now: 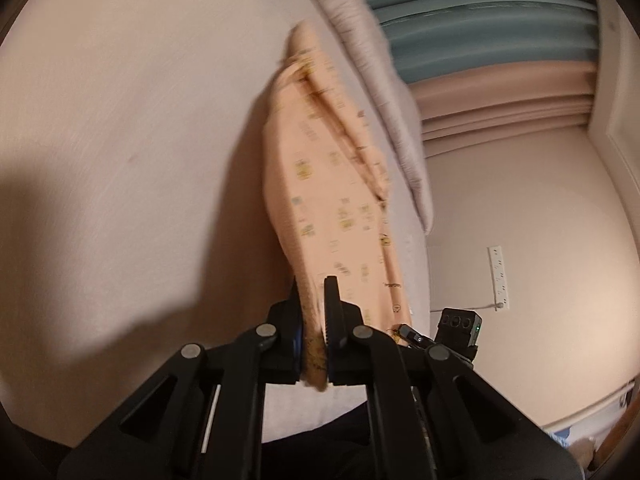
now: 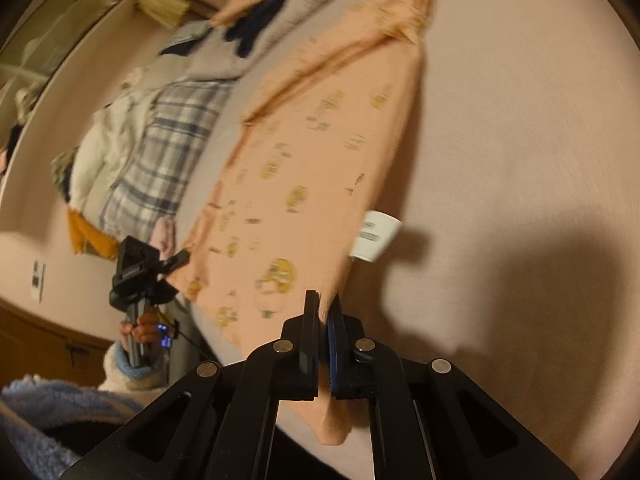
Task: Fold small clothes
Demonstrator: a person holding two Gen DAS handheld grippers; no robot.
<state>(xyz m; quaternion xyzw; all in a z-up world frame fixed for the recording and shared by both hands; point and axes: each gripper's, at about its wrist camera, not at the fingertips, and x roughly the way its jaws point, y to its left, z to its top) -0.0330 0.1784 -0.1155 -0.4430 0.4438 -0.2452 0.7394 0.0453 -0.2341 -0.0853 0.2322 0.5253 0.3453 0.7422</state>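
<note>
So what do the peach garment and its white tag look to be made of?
Peach garment: soft knit fabric, likely cotton, matte, draping in folds, printed with small yellow motifs. White tag: stiffer woven or satin label, smooth, printed with dark lines; blur leaves it open.

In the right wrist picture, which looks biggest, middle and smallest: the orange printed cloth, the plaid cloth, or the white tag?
1. Orange printed cloth, biggest, though nearest the camera.
2. Plaid cloth, farther away.
3. White tag, clearly smallest.
</note>
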